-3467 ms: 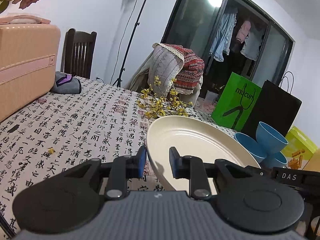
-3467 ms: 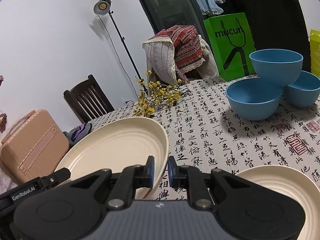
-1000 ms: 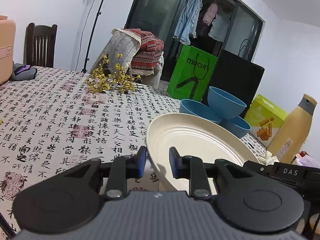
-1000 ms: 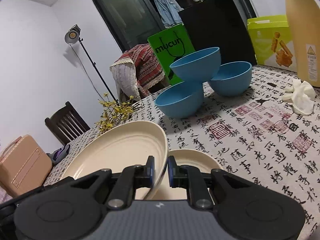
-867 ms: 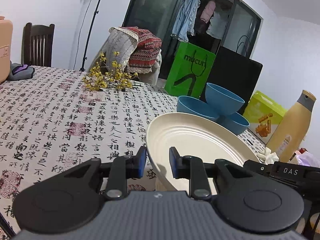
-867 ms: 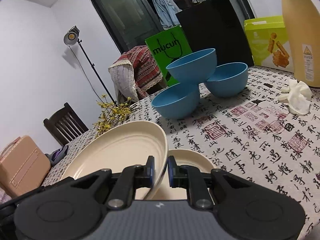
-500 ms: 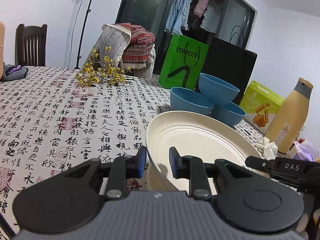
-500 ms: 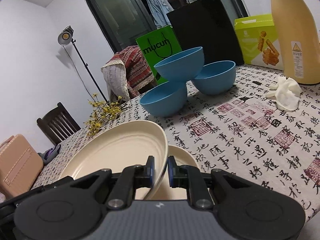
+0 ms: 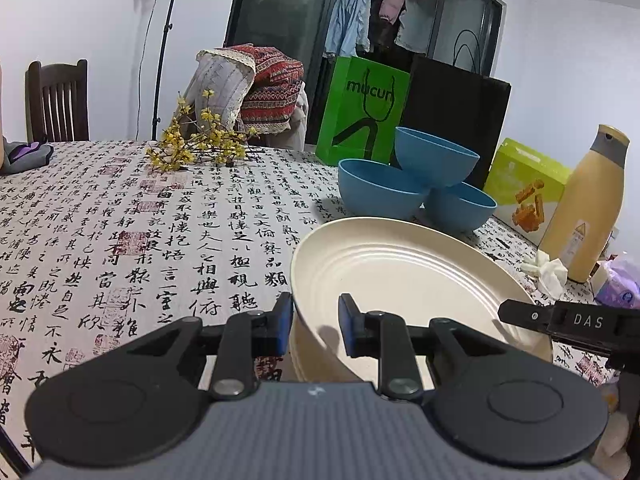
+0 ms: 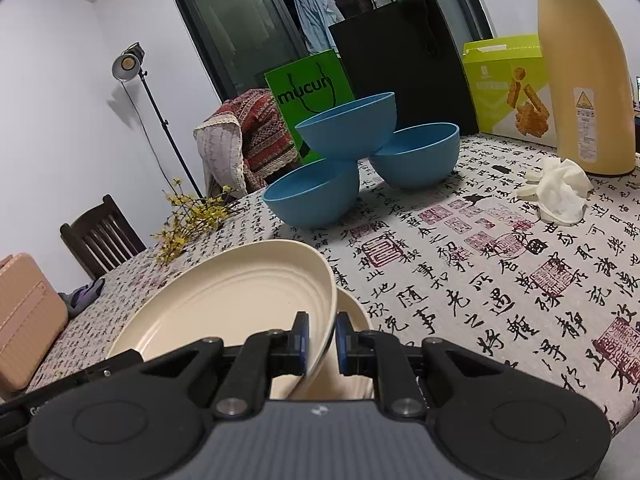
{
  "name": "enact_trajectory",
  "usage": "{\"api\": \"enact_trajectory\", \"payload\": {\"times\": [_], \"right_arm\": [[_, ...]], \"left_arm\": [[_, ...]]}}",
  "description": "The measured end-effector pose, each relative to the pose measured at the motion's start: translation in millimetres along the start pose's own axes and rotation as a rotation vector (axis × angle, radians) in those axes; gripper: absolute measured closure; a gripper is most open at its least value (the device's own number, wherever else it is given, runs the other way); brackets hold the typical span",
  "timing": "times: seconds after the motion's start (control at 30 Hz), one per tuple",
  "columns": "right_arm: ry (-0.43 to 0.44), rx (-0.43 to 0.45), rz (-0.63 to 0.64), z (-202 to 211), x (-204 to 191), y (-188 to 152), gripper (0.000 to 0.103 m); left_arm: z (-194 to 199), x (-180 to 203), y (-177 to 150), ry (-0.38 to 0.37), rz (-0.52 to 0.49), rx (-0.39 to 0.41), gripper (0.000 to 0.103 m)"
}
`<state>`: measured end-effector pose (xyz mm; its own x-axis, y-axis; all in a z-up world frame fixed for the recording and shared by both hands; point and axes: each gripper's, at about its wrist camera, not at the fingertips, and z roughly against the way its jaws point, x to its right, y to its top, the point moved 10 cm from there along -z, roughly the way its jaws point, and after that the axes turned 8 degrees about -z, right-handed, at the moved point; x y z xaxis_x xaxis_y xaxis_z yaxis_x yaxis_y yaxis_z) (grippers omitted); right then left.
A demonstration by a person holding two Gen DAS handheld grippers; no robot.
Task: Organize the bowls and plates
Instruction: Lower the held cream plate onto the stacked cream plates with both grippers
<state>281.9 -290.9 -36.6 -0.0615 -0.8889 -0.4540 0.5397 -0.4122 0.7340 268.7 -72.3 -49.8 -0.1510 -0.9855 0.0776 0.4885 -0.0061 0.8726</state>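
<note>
cream plate (image 9: 400, 276), round, glossy, with faint concentric ridges in its well and a raised rim, is held between both claws. left gripper (image 9: 315, 320) is clamped on the plate's near-left rim, blue pads either side of the edge, one pad outside and one inside the well. right gripper (image 10: 321, 338) is clamped on the opposite rim, pads tight on the thin edge. plate is tilted in the right wrist view, its far edge higher than the pinched edge.

directly under the held plate, just ahead of both claws, sits a second cream plate (image 10: 354, 308) on the tablecloth (image 9: 120, 220); its rim peeks out right of the right claw and below the left claw's grip. cannot tell whether the two plates touch.

farther ahead of the claws, three blue bowls (image 9: 380, 188): two on the cloth side by side, the third perched tilted on top across their rims. matte, deep, same size.

ahead-right of the claws: tan bottle (image 10: 584, 64) with grey cap, crumpled white tissue (image 10: 556, 190) just in front of it, green snack box (image 10: 508, 88). behind the bowls, green bag (image 9: 362, 112) and black bag (image 9: 452, 112). ahead-left, yellow flower sprig (image 9: 196, 148) on the cloth.
</note>
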Motion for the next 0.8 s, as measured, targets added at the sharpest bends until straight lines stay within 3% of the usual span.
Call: {"api": "enact_trajectory", "payload": {"times": [0.8], "right_arm": [[-0.069,0.043,0.126,-0.5,2.0,-10.2,0.089]], "left_arm": [[-5.7,8.0,-16.5,0.027,-0.063,-0.010,0.078]]}}
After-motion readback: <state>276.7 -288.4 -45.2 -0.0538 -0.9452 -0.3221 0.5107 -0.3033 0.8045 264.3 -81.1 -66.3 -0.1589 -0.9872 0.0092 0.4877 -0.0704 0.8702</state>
